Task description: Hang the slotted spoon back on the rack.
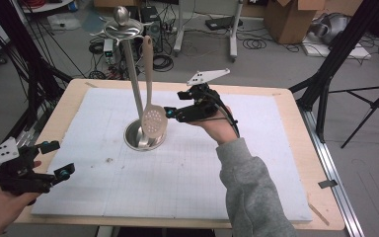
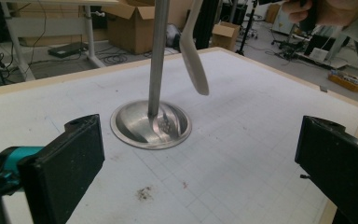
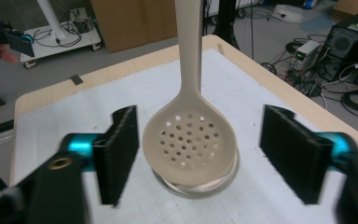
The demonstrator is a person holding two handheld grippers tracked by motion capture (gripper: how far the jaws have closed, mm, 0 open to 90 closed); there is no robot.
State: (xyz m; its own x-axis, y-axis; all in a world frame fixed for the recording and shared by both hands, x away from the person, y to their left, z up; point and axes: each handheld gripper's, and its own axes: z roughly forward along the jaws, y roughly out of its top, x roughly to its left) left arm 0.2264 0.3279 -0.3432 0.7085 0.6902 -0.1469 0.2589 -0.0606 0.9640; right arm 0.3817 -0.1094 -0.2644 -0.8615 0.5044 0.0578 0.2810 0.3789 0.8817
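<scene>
Jaws of the right gripper (image 1: pixel 170 113) stand wide apart, the beige slotted spoon (image 3: pixel 189 140) between them and untouched by either pad. That spoon hangs upright from the top of a metal stand (image 1: pixel 131 74), its perforated bowl just above the stand's round base (image 2: pixel 150 124) near the middle of the white mat (image 1: pixel 177 168). Left gripper (image 1: pixel 56 159) hovers at the mat's near left corner, jaws spread and holding nothing.

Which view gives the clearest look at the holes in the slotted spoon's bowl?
The right gripper view: the slotted spoon faces the camera up close, every hole distinct, hanging between the open right gripper. The high view shows its bowl small, holes as faint dots. The left gripper view shows it edge-on, holes hidden.
</scene>
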